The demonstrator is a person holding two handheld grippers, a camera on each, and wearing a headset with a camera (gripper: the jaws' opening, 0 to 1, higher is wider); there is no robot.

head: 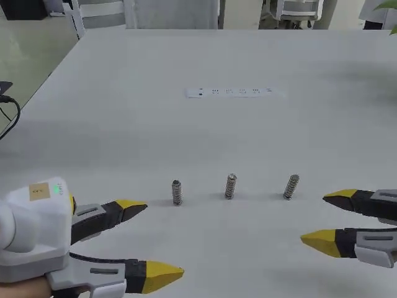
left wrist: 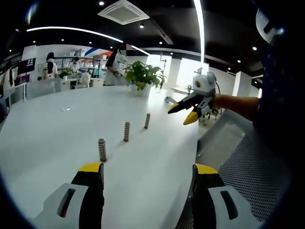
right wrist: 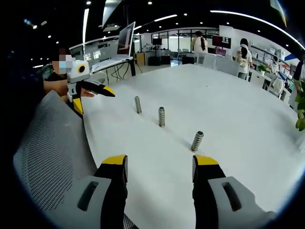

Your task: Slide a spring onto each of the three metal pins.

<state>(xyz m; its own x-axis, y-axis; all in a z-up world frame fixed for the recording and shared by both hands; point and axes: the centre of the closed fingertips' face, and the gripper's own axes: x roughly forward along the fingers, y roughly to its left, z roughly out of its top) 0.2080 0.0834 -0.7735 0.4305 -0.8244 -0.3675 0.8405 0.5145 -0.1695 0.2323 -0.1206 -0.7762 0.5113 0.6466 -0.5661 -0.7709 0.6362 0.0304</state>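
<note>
Steel springs (head: 231, 186): 3 upright | left gripper (head: 164, 238), right gripper (head: 313, 217): 2, both agape

White-bodied left gripper (head: 164, 238) has black yellow-tipped jaws, perhaps a green light (head: 57, 189).

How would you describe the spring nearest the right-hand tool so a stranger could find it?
On the big white table, a row of three springs stands nearer the person than the flat white power strip. The right-end spring sits closest to the right gripper. Unlike the middle spring and left spring, which stand upright, it leans.
</note>
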